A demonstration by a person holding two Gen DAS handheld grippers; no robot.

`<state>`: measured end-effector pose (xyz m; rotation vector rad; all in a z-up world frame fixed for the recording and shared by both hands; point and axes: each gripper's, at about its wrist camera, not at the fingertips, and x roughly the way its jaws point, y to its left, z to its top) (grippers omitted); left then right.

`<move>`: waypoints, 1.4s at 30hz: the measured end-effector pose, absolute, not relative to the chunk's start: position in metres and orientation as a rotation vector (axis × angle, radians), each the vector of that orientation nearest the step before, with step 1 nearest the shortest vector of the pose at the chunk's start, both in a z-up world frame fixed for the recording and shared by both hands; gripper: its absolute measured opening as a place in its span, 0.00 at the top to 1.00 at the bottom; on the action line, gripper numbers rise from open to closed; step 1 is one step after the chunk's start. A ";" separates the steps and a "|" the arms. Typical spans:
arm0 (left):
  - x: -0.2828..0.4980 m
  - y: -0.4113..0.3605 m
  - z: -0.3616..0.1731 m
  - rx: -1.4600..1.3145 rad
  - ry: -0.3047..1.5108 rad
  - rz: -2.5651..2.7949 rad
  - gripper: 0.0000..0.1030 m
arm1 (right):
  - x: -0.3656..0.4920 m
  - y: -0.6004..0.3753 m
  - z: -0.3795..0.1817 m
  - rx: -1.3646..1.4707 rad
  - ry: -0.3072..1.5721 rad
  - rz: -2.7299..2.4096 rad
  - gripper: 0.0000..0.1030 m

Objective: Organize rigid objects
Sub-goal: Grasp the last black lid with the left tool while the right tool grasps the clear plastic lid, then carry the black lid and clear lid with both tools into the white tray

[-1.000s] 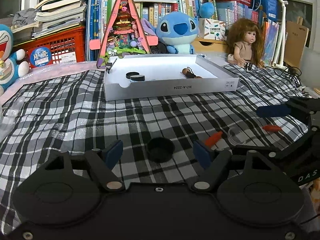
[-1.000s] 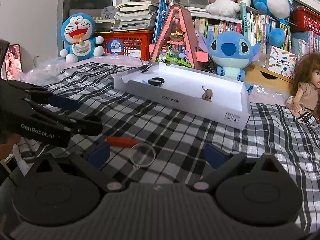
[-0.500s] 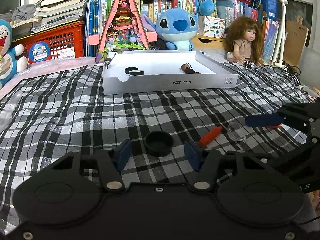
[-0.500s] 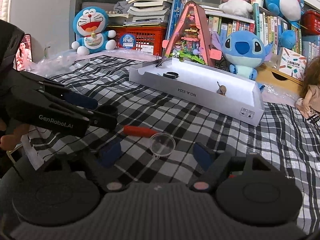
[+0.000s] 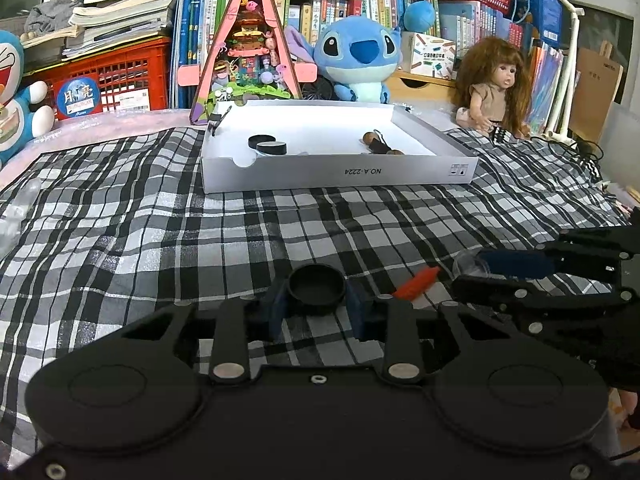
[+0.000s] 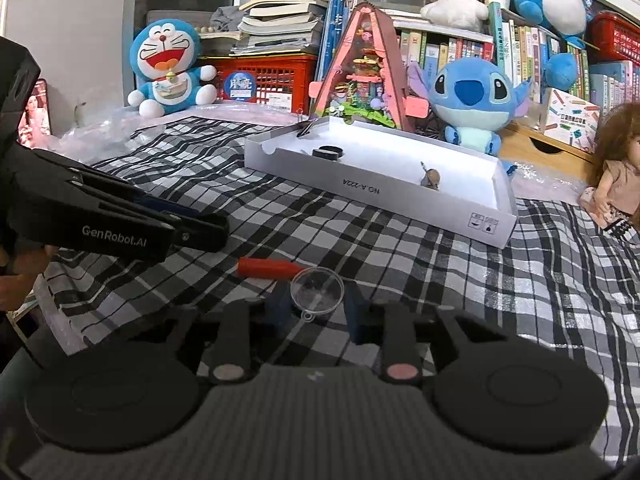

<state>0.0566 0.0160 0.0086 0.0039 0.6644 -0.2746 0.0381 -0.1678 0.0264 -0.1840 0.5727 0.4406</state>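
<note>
The left claw [image 5: 316, 304] has just been closing, and its blue pads now press both sides of a black cap [image 5: 317, 289] that sits on the plaid cloth [image 5: 160, 240]. The right claw [image 6: 318, 310] has also just been closing; its pads now pinch a clear round dish [image 6: 317, 291], also on the cloth. A red stick [image 6: 270, 269] lies on the cloth just beside the dish, between the two claws. Farther back stands a white tray [image 5: 340, 176], holding two more black caps [image 5: 267, 145] at its left and small brown pieces [image 5: 378, 145] toward its right. Plush toys, a doll and books line the back.
</note>
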 end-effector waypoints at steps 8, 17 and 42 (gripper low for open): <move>0.062 0.010 0.014 0.020 0.656 -0.263 0.71 | 0.046 -0.171 0.033 -0.166 0.570 0.404 0.68; 0.076 0.005 0.027 0.021 0.636 -0.254 0.71 | 0.065 -0.176 0.042 -0.136 0.578 0.350 0.68; 0.143 0.011 0.050 -0.059 0.617 -0.211 0.71 | 0.140 -0.196 0.066 -0.015 0.600 0.248 0.68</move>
